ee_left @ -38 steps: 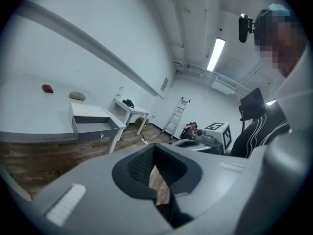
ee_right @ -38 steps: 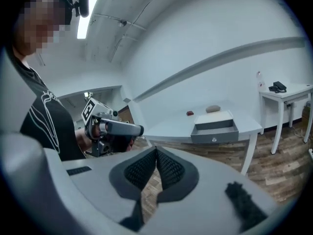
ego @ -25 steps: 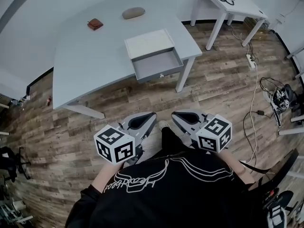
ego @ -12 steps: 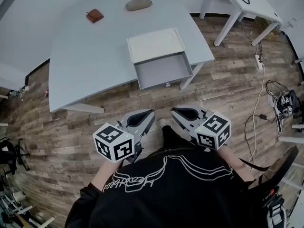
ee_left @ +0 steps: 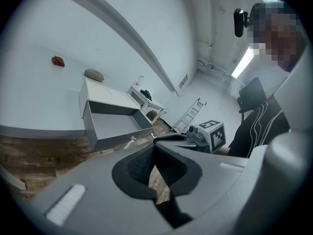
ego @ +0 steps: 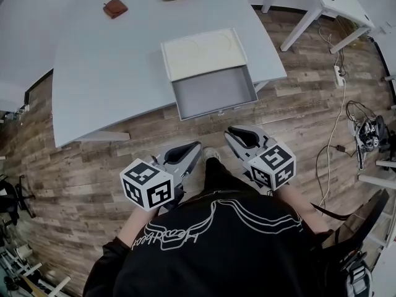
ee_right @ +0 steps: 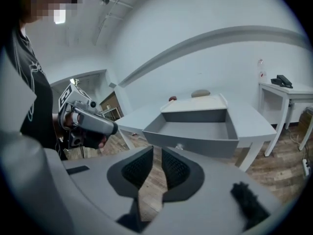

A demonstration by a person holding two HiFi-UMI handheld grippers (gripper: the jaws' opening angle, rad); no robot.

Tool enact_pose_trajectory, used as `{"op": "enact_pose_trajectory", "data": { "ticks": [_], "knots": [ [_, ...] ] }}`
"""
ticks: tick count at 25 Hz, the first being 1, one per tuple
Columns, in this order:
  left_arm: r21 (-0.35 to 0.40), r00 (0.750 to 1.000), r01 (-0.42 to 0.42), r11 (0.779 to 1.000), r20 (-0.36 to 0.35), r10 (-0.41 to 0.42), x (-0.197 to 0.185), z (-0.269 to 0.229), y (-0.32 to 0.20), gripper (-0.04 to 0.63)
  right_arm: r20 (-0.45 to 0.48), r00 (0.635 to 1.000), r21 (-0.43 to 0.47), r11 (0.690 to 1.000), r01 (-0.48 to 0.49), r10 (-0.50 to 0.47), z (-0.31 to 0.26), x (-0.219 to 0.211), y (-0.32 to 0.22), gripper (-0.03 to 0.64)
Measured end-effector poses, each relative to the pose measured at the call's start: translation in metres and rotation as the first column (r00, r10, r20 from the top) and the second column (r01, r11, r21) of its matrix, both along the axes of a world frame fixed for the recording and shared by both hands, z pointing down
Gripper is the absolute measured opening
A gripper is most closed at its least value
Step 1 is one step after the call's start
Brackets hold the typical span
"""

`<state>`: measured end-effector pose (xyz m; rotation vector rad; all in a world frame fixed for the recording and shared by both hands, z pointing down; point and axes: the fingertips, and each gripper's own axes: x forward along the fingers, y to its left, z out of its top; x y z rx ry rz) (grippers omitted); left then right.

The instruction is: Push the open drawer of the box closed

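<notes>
My left gripper (ego: 198, 147) jaws pinched together, right gripper (ego: 231, 131) a slit apart, both empty. Open drawer (ego: 213, 91) well ahead of both, untouched. Knob (ee_right: 180, 146) tiny, hard to make out.

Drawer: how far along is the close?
Done: nothing; the drawer stands pulled out of the box at the table edge. In hand: left gripper and right gripper, both empty, short of the drawer front. Left: reach it and push it in.
</notes>
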<state>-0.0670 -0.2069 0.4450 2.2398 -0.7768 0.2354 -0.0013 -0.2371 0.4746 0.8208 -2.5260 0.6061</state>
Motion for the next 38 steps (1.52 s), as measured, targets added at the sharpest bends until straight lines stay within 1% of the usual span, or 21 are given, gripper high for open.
{"op": "enact_pose_trajectory", "data": {
  "ticks": [5,10,12,17,25,27,33,38],
  "knots": [
    [-0.026,1.000,-0.007,1.000,-0.002,0.007,0.000,0.009,-0.008,0.008,-0.042,0.999,-0.009,1.000,-0.004,0.004,0.017,-0.003,-0.016,0.079],
    [-0.042,1.000,-0.012,0.999,0.004,0.012,-0.002,0.014,-0.018,0.008,-0.127,0.992,0.010,1.000,-0.004,0.005,0.040,-0.004,-0.032,0.083],
    [-0.046,1.000,-0.014,0.999,0.007,0.014,-0.001,0.016,-0.021,0.008,-0.139,0.990,0.010,1.000,-0.019,0.020,0.047,-0.003,-0.038,0.083],
    [-0.061,1.000,-0.013,0.998,0.006,0.014,0.000,0.021,-0.026,0.008,-0.151,0.988,-0.003,0.999,-0.039,0.038,0.057,-0.001,-0.048,0.087],
    [-0.074,1.000,-0.010,0.997,0.006,0.010,-0.008,0.025,-0.027,0.008,-0.140,0.989,-0.015,0.999,-0.046,0.043,0.064,-0.011,-0.053,0.086],
    [-0.077,1.000,-0.004,0.997,0.006,0.005,-0.011,0.026,-0.028,0.008,-0.140,0.989,-0.014,0.999,-0.051,0.049,0.064,-0.011,-0.054,0.071],
    [-0.096,1.000,-0.014,0.995,0.007,0.015,-0.011,0.029,-0.026,0.008,-0.128,0.990,-0.037,0.998,-0.059,0.054,0.061,-0.012,-0.054,0.069],
    [-0.101,1.000,-0.008,0.995,0.012,0.009,-0.012,0.025,-0.028,0.008,-0.113,0.991,-0.036,0.997,-0.072,0.068,0.056,-0.012,-0.056,0.069]
  ]
}}
